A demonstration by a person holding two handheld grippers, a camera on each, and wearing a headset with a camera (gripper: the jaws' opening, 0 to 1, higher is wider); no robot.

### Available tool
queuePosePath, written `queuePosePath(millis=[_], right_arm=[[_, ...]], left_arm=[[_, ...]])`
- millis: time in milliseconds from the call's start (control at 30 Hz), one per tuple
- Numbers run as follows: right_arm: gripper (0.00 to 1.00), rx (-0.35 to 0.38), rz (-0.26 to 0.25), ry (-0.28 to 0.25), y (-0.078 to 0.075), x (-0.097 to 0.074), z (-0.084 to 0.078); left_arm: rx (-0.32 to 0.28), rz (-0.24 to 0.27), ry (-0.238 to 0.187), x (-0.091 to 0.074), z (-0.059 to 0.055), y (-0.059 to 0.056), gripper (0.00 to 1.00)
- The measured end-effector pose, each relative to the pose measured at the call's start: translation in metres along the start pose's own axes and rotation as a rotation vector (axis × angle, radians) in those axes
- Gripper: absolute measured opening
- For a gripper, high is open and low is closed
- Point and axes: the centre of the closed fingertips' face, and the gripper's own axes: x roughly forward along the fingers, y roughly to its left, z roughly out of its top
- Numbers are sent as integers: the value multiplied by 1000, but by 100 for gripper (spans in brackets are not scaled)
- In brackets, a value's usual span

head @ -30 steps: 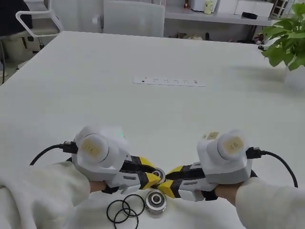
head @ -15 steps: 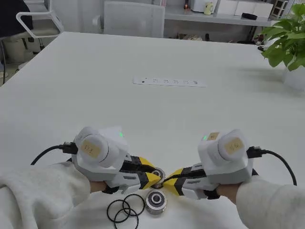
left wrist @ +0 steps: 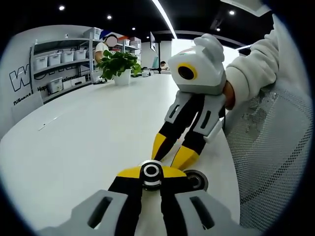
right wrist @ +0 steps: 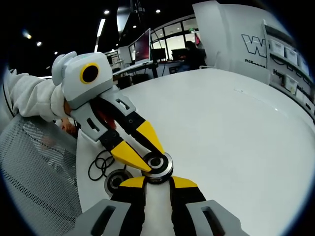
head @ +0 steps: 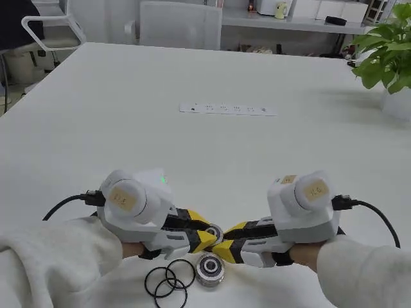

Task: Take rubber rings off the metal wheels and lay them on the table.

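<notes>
A small metal wheel (head: 214,232) hangs just above the table between both grippers. My left gripper (head: 207,240) is shut on it, and the wheel (left wrist: 151,173) sits right at its yellow tips. My right gripper (head: 223,248) meets it from the other side. Its fingertips (left wrist: 184,157) are closed on the dark rubber ring around the wheel's rim (right wrist: 158,166). A second metal wheel (head: 210,269) lies flat on the table below the tips. Three black rubber rings (head: 169,282) lie overlapping just left of it.
A white power strip (head: 228,110) lies mid-table. A potted plant (head: 385,54) stands at the far right edge. Chairs (head: 180,24) stand beyond the far edge. Cables (head: 61,206) trail from both grippers toward the person's sleeves.
The right gripper has rolled slightly and settled a little lower against the wheel. The left gripper, the loose wheel and the rings stay where they were.
</notes>
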Motion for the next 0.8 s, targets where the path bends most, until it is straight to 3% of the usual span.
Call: queuePosePath(millis=[300,800], right_arm=[[1,-27,-10,15,-3,-3,-2],[1,25,2,26,-4,-4,0]], left_arm=[[-5,3,-2,0,0,1,8],[2,2,-8,0,0,1,8]])
